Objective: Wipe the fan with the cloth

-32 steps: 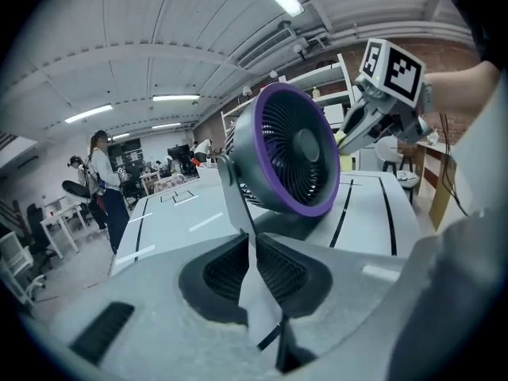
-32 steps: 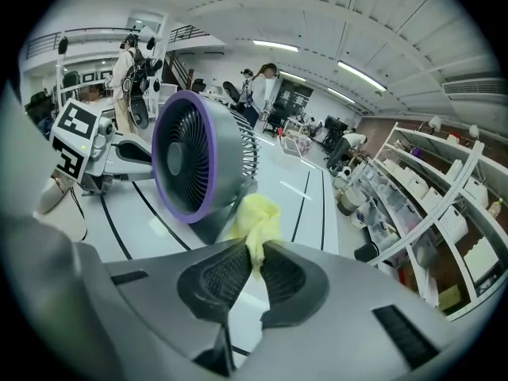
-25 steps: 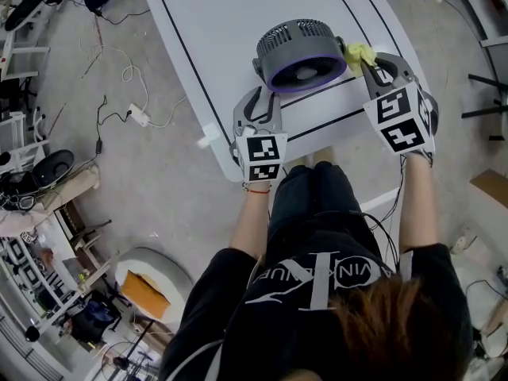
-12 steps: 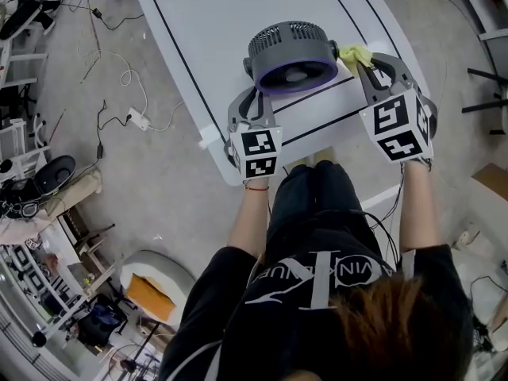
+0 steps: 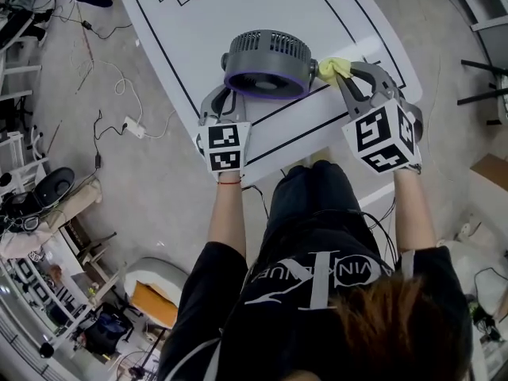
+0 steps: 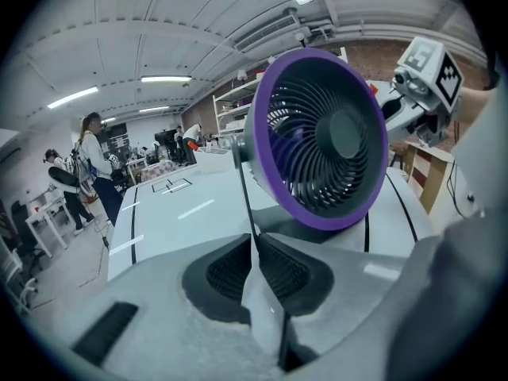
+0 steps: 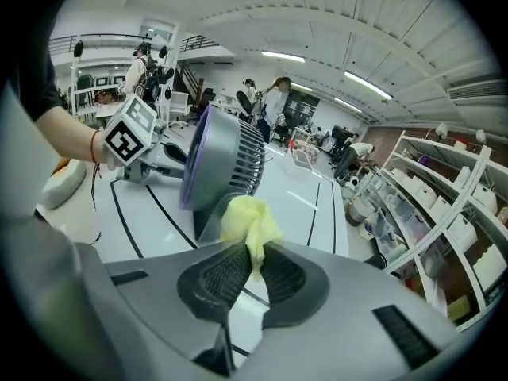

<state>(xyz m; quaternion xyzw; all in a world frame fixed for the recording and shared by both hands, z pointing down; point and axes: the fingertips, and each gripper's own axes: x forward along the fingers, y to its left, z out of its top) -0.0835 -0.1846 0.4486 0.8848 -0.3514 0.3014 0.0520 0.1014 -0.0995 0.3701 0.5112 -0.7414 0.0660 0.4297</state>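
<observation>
My left tongs (image 5: 221, 95) are clenched on the round grey plastic fan with the purple front ring (image 5: 268, 60). They have just been closing, and a thin dark part at the fan's near left edge runs down between the ribbed pads (image 6: 230, 270), which press together on it. From the left gripper view, the fan (image 6: 321, 141) rises right in front of the tongs (image 6: 254, 248), its dark grille facing toward me and tilted a little upward.

The fan stands on the white tabletop with black lines (image 5: 238, 6), close to the edge nearest me, with one black line passing under it.

My right tongs (image 5: 340, 79) are at the fan's right side, gripping a crumpled yellow cloth (image 5: 332, 68). In the right gripper view, the pads are shut on the cloth's lower tail, and the bunched part (image 7: 250, 219) sticks out past the tips (image 7: 252, 268), right up against the grey rear housing of the fan (image 7: 226, 165). I cannot tell whether the cloth actually presses on the housing or sits just beside it.

Both tongs reach toward the fan from my side of it, one on each flank, with the fan between them.
</observation>
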